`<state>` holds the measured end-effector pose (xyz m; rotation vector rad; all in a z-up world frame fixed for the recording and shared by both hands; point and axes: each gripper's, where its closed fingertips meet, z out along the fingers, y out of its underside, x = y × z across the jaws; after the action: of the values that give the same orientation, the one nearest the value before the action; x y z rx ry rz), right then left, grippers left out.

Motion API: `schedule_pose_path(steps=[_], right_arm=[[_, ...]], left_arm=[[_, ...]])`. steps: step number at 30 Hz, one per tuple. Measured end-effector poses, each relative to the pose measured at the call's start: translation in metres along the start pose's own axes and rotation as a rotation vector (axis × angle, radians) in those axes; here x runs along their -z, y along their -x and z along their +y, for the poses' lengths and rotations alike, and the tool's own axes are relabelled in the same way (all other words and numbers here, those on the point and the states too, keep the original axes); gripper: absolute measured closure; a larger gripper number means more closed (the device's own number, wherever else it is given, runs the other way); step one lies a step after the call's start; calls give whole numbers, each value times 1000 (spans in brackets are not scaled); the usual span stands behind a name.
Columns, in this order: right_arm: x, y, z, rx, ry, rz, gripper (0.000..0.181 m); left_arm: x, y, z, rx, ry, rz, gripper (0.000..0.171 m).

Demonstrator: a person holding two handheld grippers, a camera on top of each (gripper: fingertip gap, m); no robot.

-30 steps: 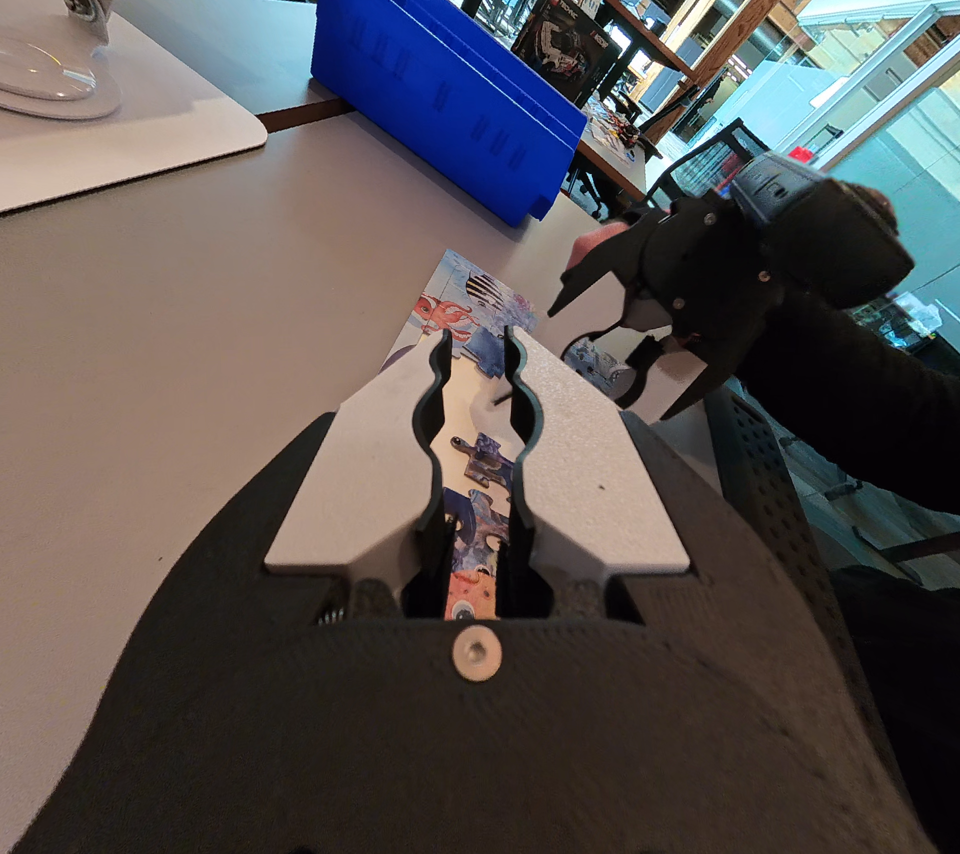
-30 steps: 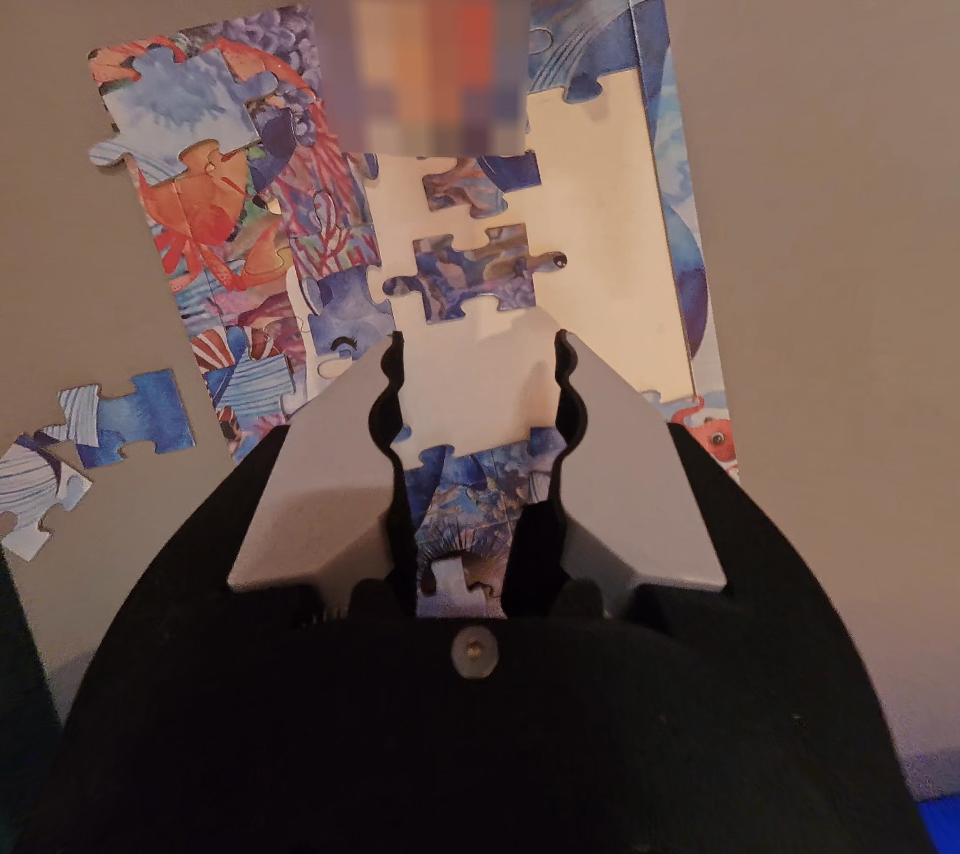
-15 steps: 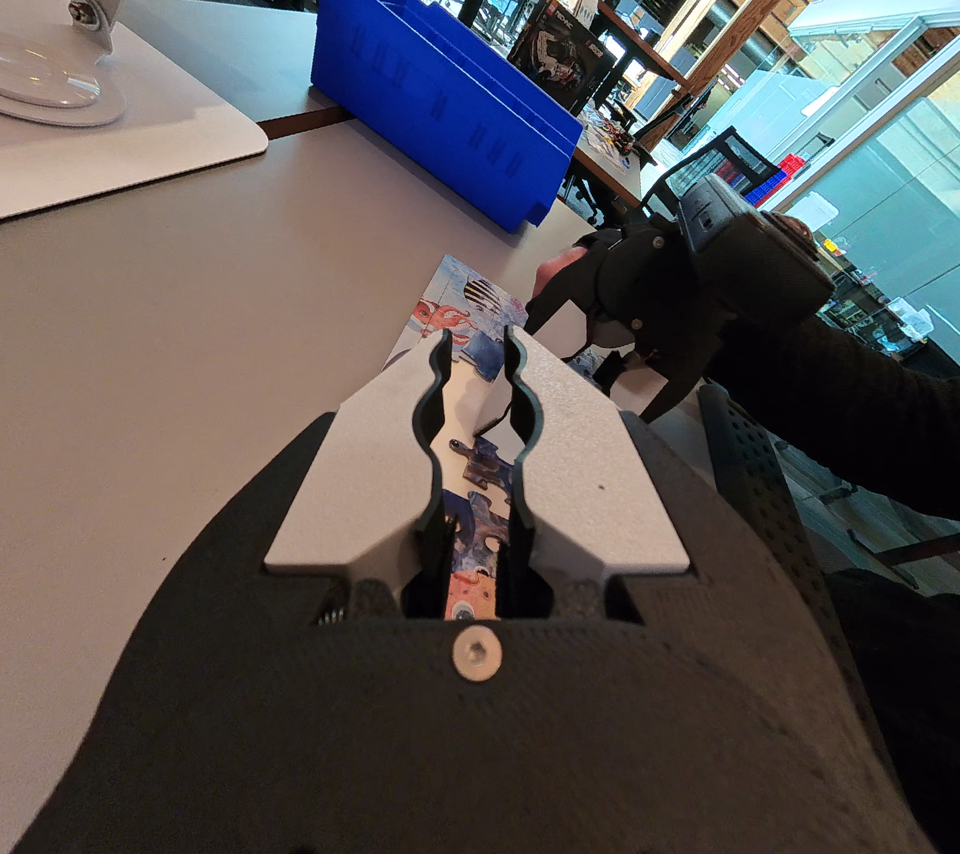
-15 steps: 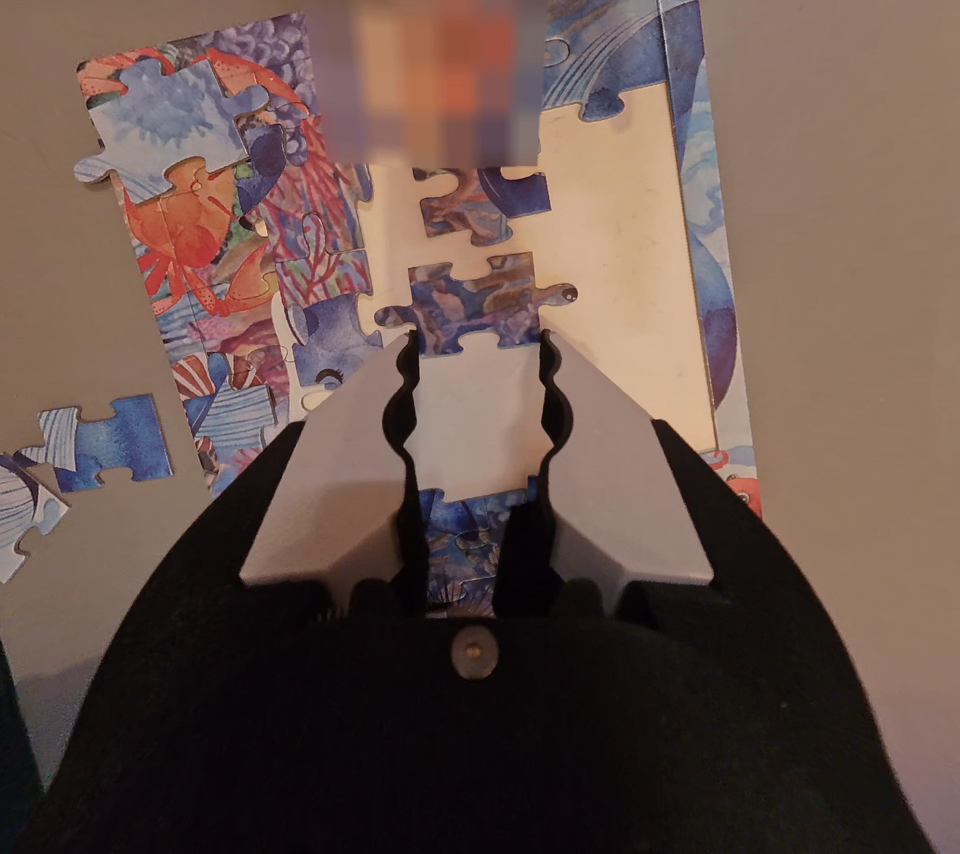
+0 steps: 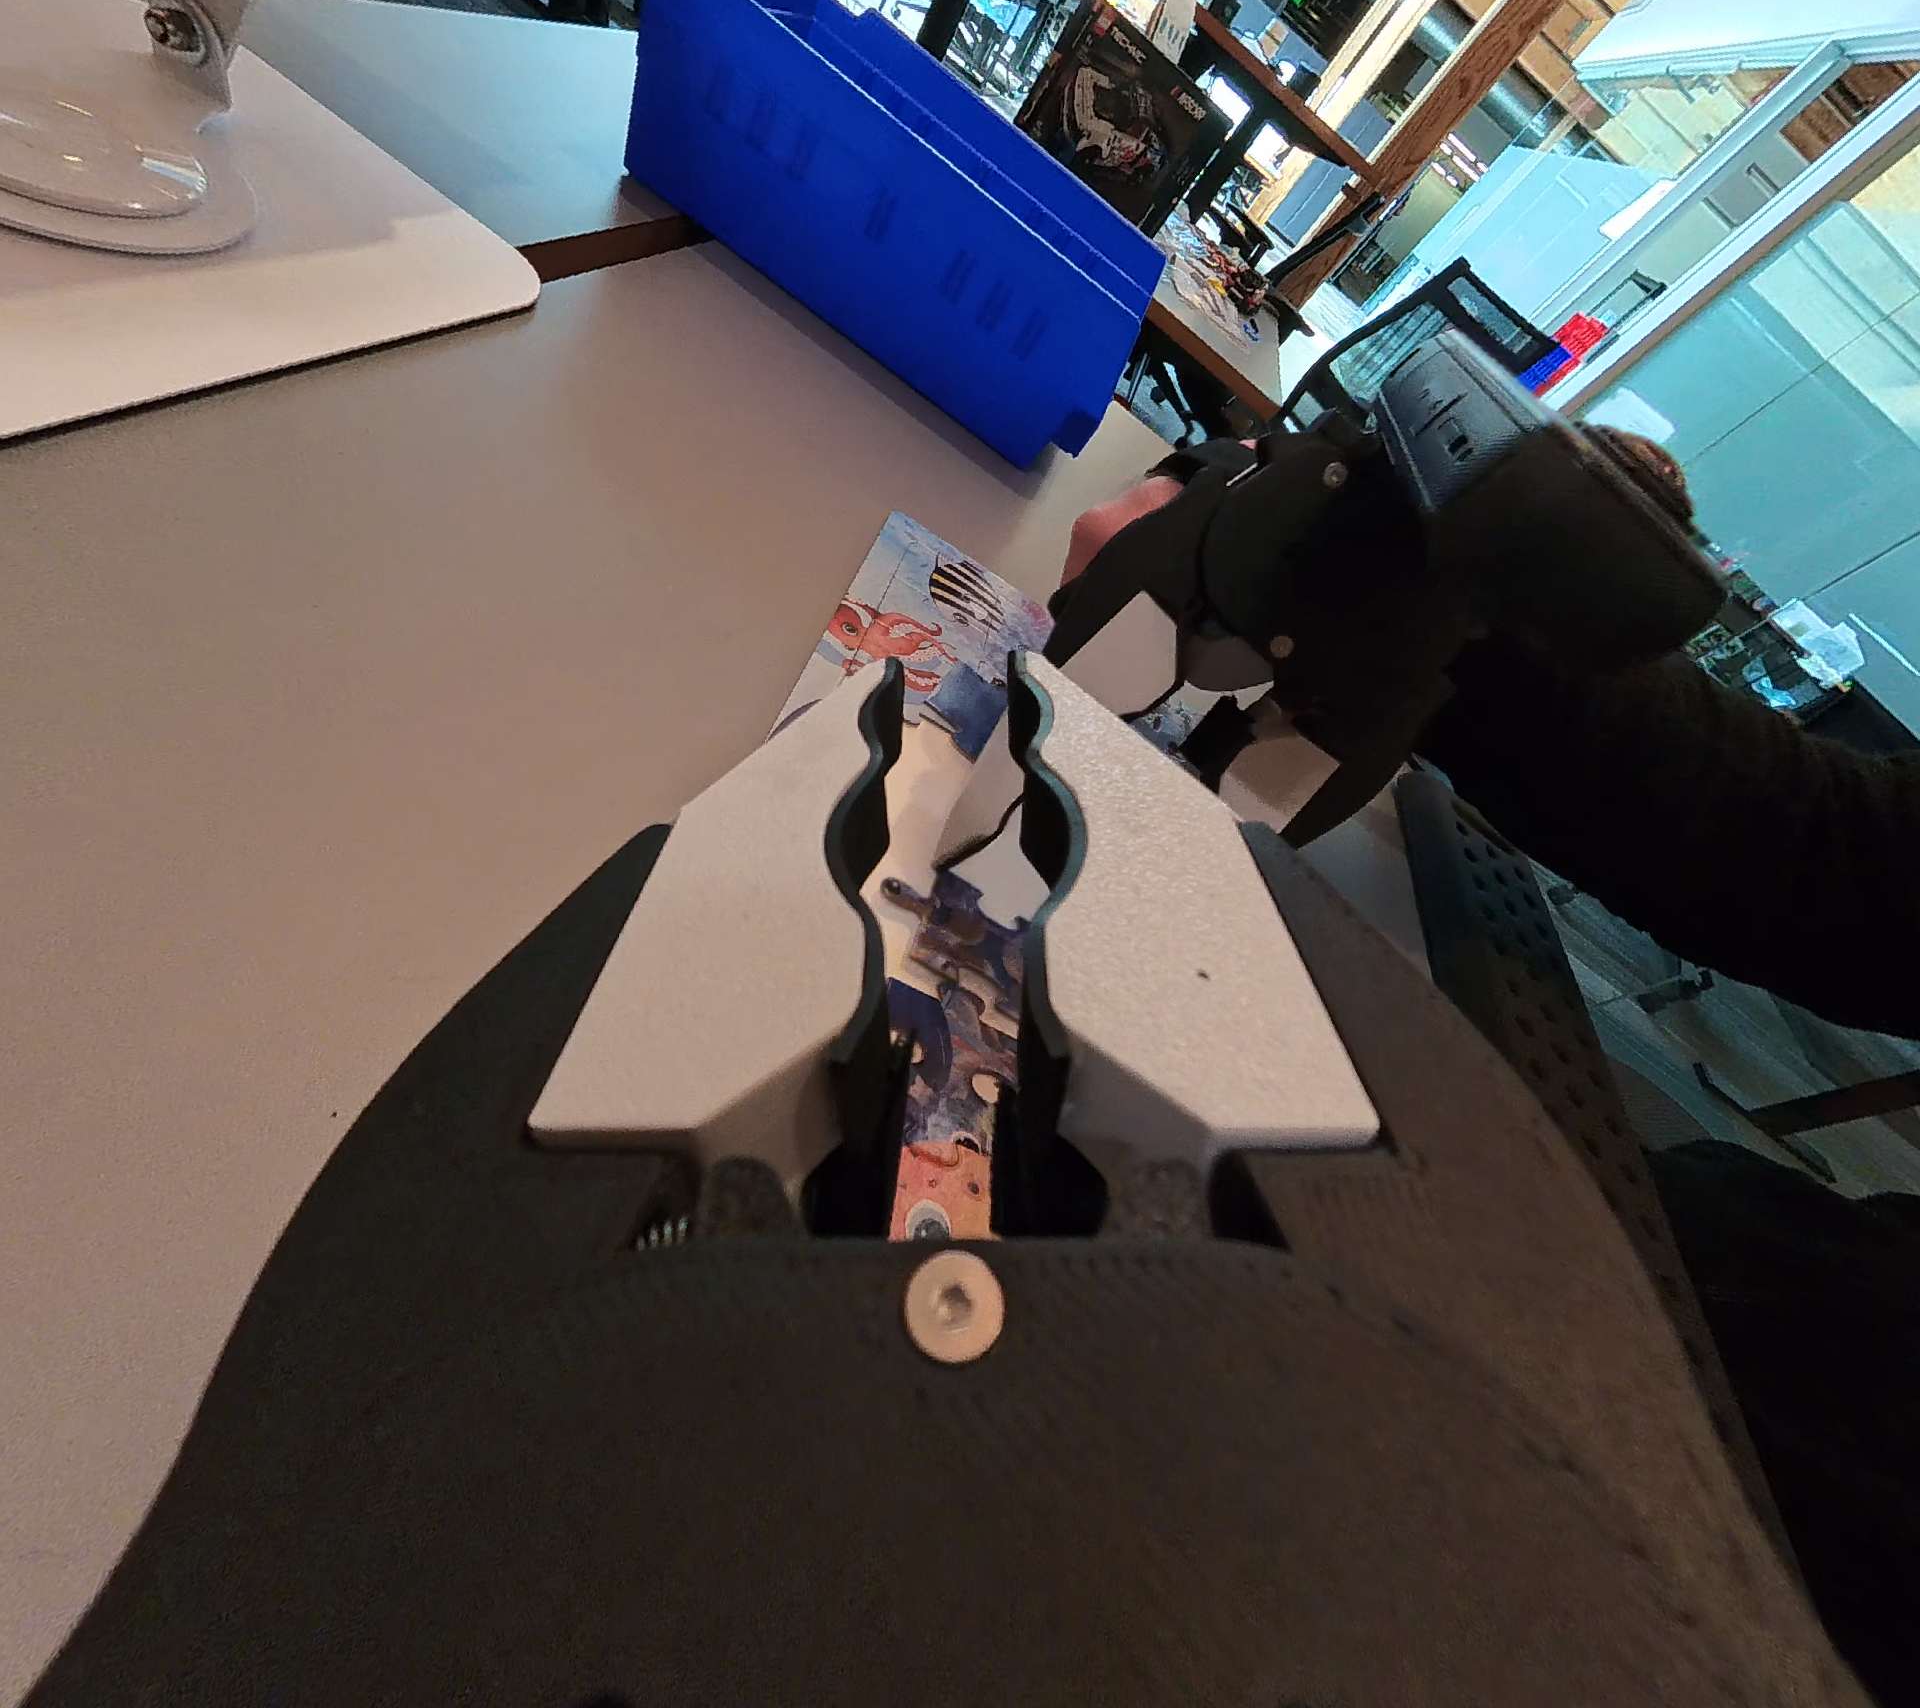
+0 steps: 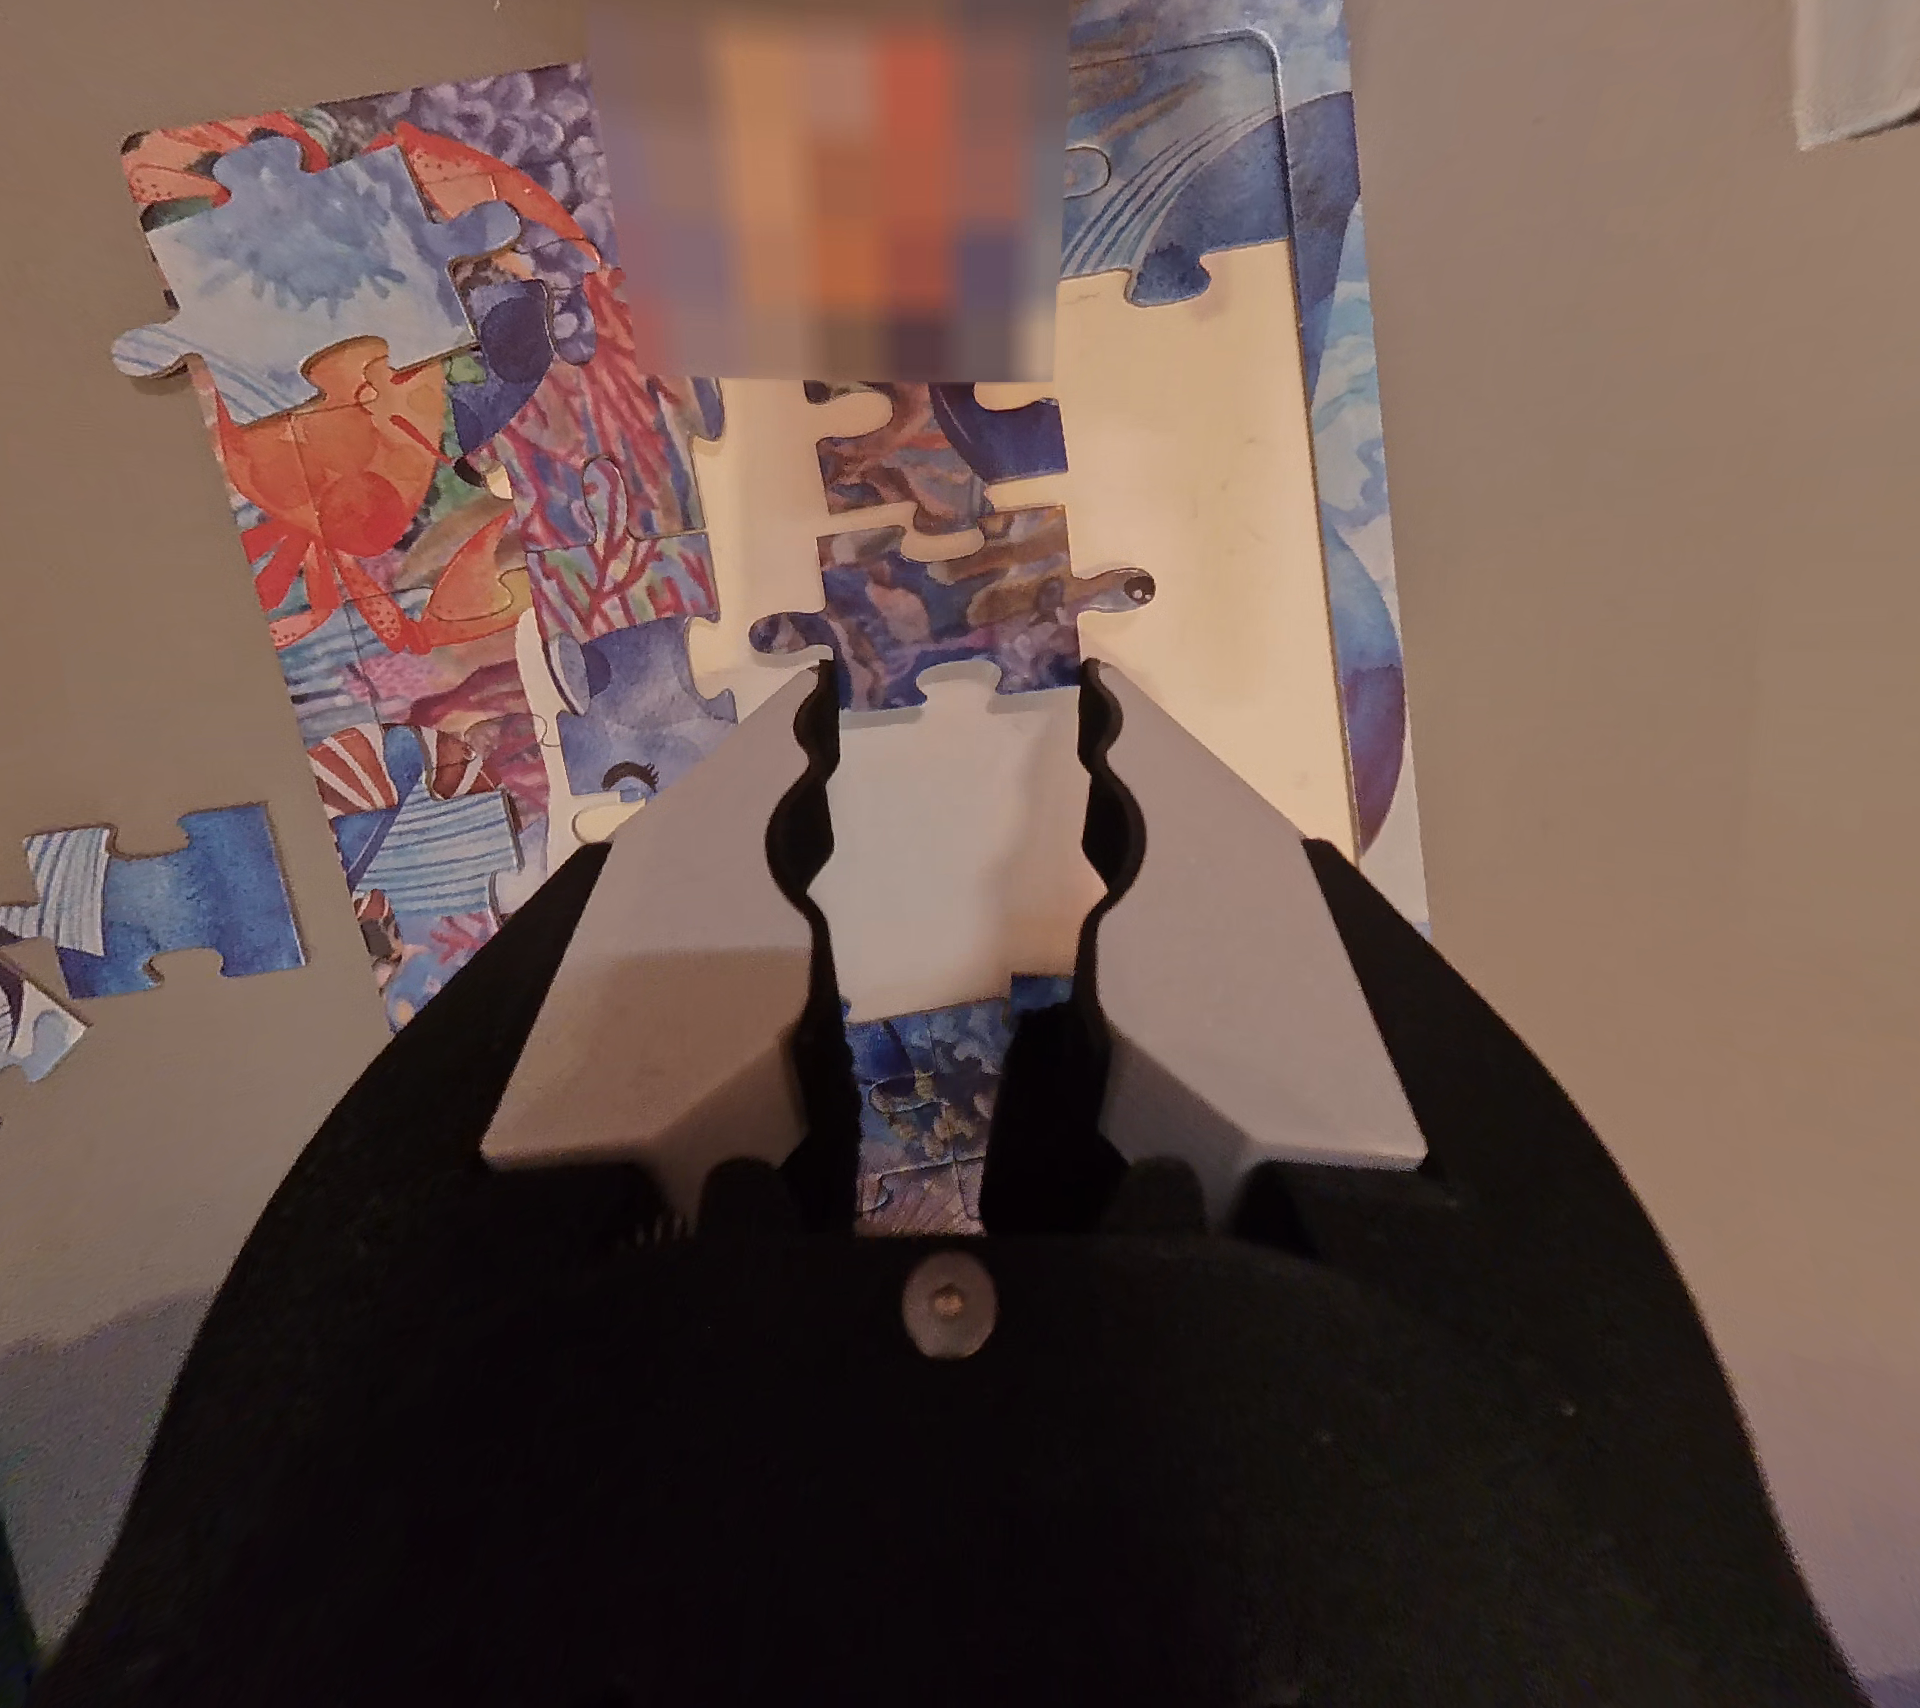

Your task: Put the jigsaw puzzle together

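Note:
The puzzle tray (image 6: 1340, 411) lies on the grey table. Its left part is assembled, with an orange crab, and its middle is bare cream board. A loose blue-purple piece (image 6: 935, 609) lies on the bare board, with a second piece (image 6: 935, 453) just beyond it. My right gripper (image 6: 956, 671) is open and empty, its fingertips right at the near edge of the blue-purple piece. A light blue piece (image 6: 312, 256) lies on top of the crab. My left gripper (image 5: 951, 682) hovers low over the tray's end, jaws narrowly open and empty. The right gripper also shows in the left wrist view (image 5: 1226, 702).
Loose pieces (image 6: 166, 900) lie on the table left of the tray. A blue bin (image 5: 883, 193) stands beyond the tray. A white lamp base (image 5: 208, 204) is at the far left. A black mesh chair (image 5: 1507, 983) stands at the table's right edge. The left gripper's tips are roughly 12 cm from the right gripper's. Measured from the fingertips, the light blue piece (image 6: 312, 256) is 12 cm or so from the right gripper and 20 cm from the left.
My right gripper has moved forward to the blue-purple piece, and its jaws have narrowed a little. The left gripper has hardly moved.

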<state>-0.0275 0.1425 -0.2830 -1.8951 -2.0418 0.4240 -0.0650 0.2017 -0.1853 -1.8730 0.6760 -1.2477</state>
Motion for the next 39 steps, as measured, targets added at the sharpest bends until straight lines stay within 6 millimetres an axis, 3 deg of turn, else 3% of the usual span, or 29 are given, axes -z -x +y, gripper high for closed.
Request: schedule_pose_path(steps=[20, 32, 39], right_arm=[[-7, -2, -2, 10, 113, -55, 136], [-7, -2, -2, 12, 148, -69, 137], [-7, -2, -2, 12, 146, -63, 137]], left_arm=[[3, 4, 4, -4, 25, -22, 153], [-6, 10, 62, -129, 354, -92, 160], [-9, 6, 79, -152, 438, -73, 162]])
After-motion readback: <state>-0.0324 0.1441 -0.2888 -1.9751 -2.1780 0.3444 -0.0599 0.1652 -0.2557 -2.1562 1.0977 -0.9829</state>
